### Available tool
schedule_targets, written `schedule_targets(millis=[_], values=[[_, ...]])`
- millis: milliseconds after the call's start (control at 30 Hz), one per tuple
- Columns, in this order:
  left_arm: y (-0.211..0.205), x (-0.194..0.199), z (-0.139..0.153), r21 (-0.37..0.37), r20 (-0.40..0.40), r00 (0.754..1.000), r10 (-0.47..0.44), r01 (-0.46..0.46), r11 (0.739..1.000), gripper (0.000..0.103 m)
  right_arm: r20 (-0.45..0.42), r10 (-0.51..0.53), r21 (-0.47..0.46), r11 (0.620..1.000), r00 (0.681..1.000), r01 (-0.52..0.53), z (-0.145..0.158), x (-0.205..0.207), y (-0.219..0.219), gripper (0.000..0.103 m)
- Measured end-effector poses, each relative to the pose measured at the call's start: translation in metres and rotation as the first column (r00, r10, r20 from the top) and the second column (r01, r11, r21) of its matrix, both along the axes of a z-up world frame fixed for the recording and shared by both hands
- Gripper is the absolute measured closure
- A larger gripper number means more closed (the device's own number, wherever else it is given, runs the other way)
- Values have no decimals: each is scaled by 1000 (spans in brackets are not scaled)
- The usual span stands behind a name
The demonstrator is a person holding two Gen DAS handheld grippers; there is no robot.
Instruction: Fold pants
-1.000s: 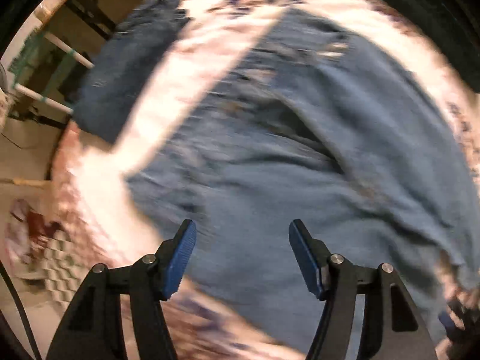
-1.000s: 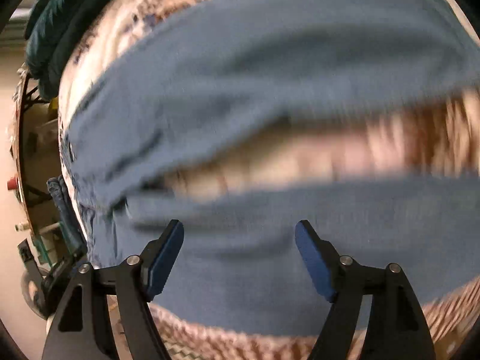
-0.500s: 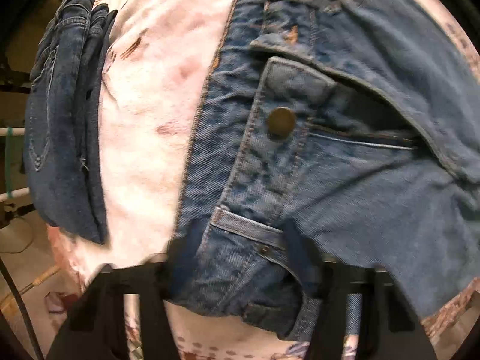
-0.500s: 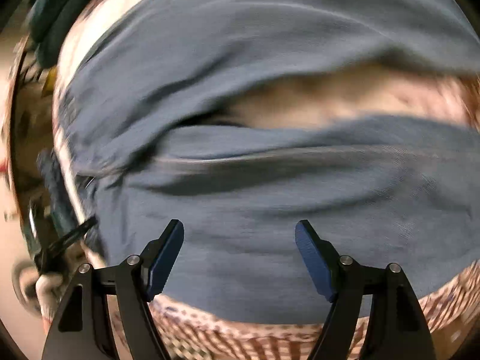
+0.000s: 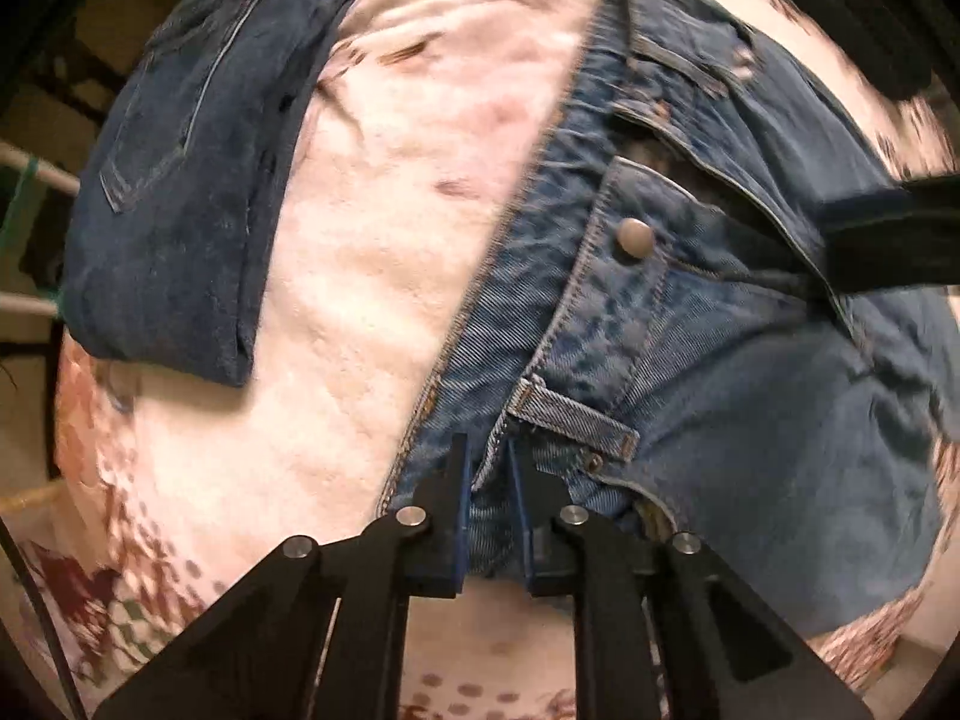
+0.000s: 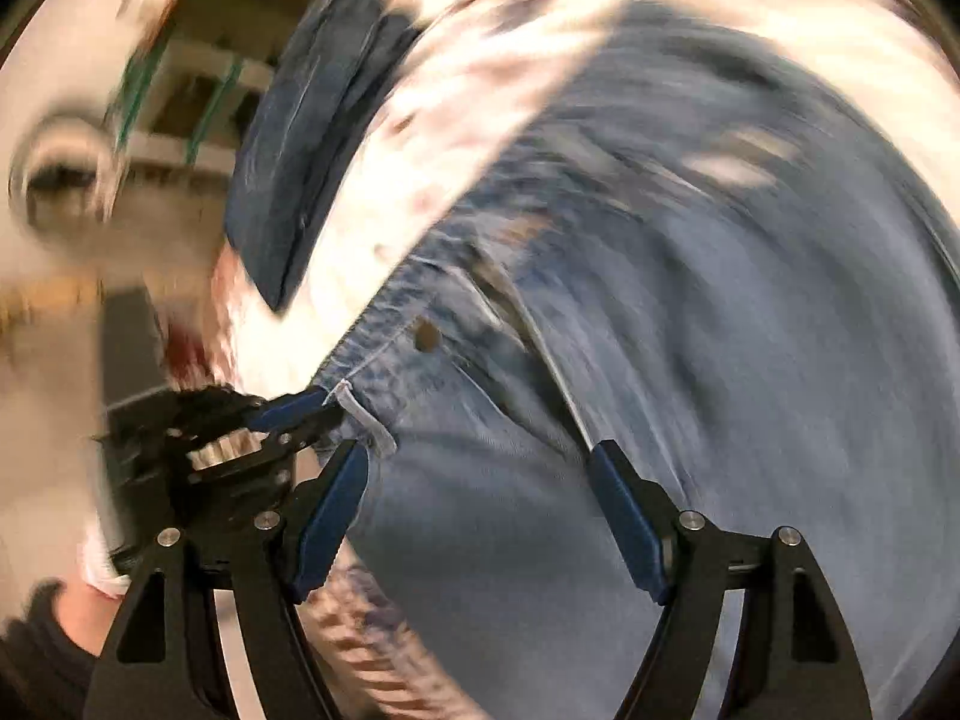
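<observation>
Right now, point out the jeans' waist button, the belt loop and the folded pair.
waist button [image 5: 636,238], left wrist view, its metal face.
belt loop [image 5: 576,417], left wrist view, mid-strip.
folded jeans [image 5: 180,198], left wrist view, top panel.

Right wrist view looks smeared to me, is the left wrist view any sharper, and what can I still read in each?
Left wrist view: mostly sharp, with stitching, the metal waistband button and the belt loop of the light blue denim jeans clear; fisheye bends the edges, and a dark blurred bar crosses the right. Right wrist view: heavy motion blur; the folded dark denim jeans are readable only as a shape.
</observation>
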State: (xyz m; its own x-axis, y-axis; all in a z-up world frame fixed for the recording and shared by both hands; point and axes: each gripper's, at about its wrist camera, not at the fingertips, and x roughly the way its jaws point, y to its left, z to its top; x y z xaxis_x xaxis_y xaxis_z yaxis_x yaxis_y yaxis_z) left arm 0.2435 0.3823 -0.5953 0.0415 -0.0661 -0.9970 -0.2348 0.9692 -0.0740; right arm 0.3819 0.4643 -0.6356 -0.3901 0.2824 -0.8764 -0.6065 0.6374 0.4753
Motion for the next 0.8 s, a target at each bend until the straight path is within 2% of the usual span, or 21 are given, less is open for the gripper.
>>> schedule_targets(millis=[67, 167, 233, 267, 300, 367, 400, 467, 500, 567, 600, 667, 700, 733, 767, 800], values=[[4, -3, -9, -23, 9, 1000, 17, -17, 1000, 91, 41, 103, -36, 994, 994, -102, -13, 4, 28, 26], [7, -11, -24, -54, 24, 999, 40, -39, 998, 91, 29, 266, -76, 962, 964, -263, -34, 0, 54, 26], [7, -15, -26, -68, 39, 998, 48, -45, 997, 91, 59, 384, -85, 922, 922, -378, -30, -13, 50, 28], [9, -18, -27, -75, 45, 998, 51, -48, 996, 91, 86, 423, -87, 905, 902, -416, -26, -17, 50, 33], [12, -24, -26, -80, 54, 997, 53, -49, 996, 91, 133, 461, -95, 887, 877, -452, -17, -23, 44, 42], [14, -27, -30, -91, 64, 996, 62, -56, 994, 91, 155, 451, -58, 892, 879, -448, -2, -21, 37, 47], [23, -29, -26, -96, 68, 996, 64, -57, 994, 91, 154, 433, -7, 900, 888, -437, 8, -20, 32, 48], [27, -33, -27, -100, 71, 995, 64, -56, 993, 91, 168, 422, 25, 902, 891, -432, 15, -17, 33, 48], [37, -26, -26, -98, 69, 996, 61, -54, 994, 91, 171, 439, 7, 895, 882, -447, 12, -17, 33, 48], [38, -29, -26, -89, 65, 996, 56, -50, 995, 91, 112, 475, -36, 879, 873, -475, -9, -14, 43, 48], [38, -30, -21, -88, 64, 996, 53, -48, 995, 91, 105, 510, -56, 860, 853, -507, -16, -18, 40, 48], [43, -34, -17, -87, 62, 997, 55, -49, 995, 91, 149, 561, -83, 828, 815, -555, -21, -23, 43, 48], [44, -38, -19, -87, 62, 997, 52, -47, 995, 91, 171, 567, -90, 824, 806, -560, -20, -26, 39, 54], [46, -40, -11, -85, 61, 997, 51, -46, 995, 91, 194, 554, -84, 832, 810, -548, -16, -24, 33, 71], [48, -44, -8, -85, 65, 997, 52, -47, 995, 91, 206, 532, -69, 845, 821, -530, -13, -24, 35, 78], [50, -48, -10, -89, 67, 996, 55, -49, 995, 91, 218, 487, -34, 870, 846, -492, -3, -16, 33, 93]])
